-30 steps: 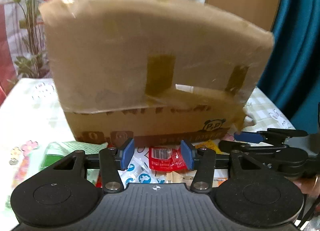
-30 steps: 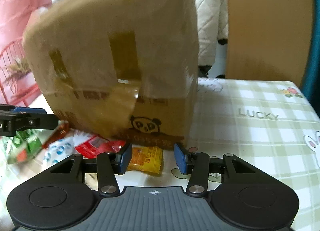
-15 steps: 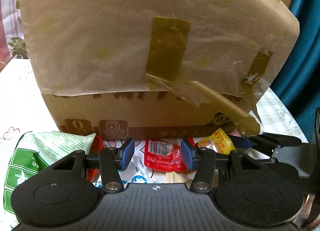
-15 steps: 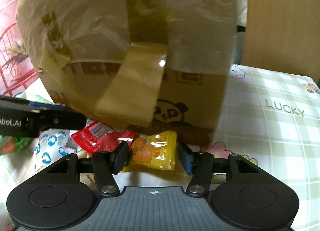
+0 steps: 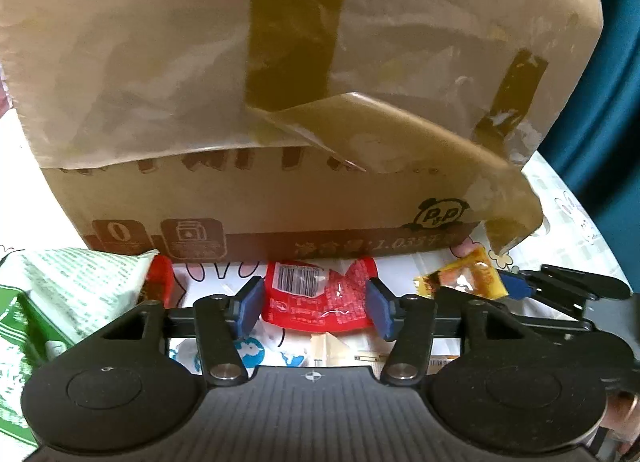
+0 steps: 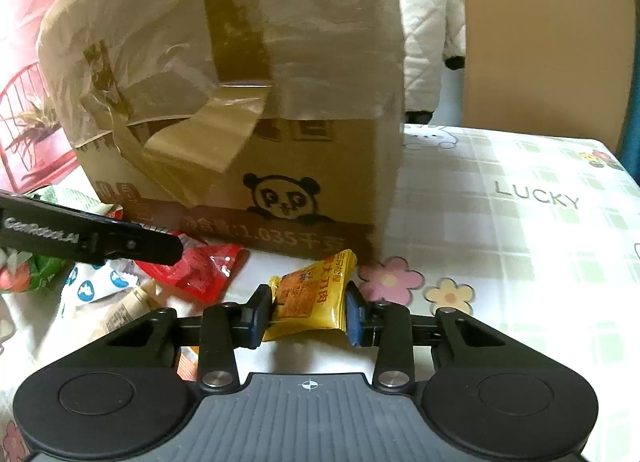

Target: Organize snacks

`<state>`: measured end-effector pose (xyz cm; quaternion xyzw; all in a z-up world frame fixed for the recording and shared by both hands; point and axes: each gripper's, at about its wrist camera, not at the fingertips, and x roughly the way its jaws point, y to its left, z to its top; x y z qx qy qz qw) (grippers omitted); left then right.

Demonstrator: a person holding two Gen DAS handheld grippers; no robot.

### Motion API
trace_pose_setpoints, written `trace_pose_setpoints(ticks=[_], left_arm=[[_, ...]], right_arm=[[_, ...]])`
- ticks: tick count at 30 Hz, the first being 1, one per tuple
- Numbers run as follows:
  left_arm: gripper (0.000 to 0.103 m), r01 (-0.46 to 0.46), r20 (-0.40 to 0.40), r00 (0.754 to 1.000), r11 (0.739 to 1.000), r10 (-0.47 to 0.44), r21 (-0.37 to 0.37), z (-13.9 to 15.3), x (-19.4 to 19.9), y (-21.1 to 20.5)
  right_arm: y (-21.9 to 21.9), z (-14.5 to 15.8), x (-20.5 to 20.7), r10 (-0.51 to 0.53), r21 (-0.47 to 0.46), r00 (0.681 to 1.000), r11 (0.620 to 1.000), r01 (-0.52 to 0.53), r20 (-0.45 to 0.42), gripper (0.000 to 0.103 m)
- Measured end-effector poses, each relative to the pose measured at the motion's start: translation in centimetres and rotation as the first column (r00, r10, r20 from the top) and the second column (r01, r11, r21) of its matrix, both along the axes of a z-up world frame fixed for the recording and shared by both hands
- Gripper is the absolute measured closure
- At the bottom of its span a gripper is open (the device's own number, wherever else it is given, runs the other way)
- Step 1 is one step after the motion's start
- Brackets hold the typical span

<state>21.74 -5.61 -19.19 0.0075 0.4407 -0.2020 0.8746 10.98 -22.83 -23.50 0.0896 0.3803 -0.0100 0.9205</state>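
Observation:
A red snack packet (image 5: 316, 298) lies on the table in front of a taped cardboard box (image 5: 280, 198). My left gripper (image 5: 314, 298) straddles it; its jaws are opening and the pads stand at the packet's two sides without squeezing it. A yellow snack packet (image 6: 312, 294) sits between the blue pads of my right gripper (image 6: 308, 312), whose jaws are closing and pressing on its edges. The left wrist view shows that yellow packet (image 5: 464, 276) at the right, and the right wrist view shows the red packet (image 6: 208, 266) under a left gripper finger (image 6: 100, 238).
The box (image 6: 320, 166) with a panda logo stands close ahead, loose tape hanging off it. A green and white bag (image 5: 60, 294) lies at the left. A white packet with blue prints (image 6: 96, 282) and other wrappers lie nearby. The checked tablecloth (image 6: 520, 222) spreads to the right.
Both grippers have dropped toward the snacks and the box looms larger. The right jaws narrowed onto the yellow packet. The red packet now sits squarely between the left pads.

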Motion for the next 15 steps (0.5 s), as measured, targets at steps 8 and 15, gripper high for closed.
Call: trace_pose_setpoints(ticks=[8,15], left_arm=[[0.032,0.02,0.006,1.0,0.999,-0.021,0.046,-1.3,0.5,-2.0],[0.027,0.011,0.018,1.0,0.995,-0.013,0.096,-3.0,0.8,-3.4]], right_arm=[[-0.9,-0.8,-0.8,-0.005,0.034,0.999,0.999,0.004,0.045,0.068],[-1.5,-0.4,-1.3,-0.005,0.051,0.998,0.999,0.002,0.055,0.068]])
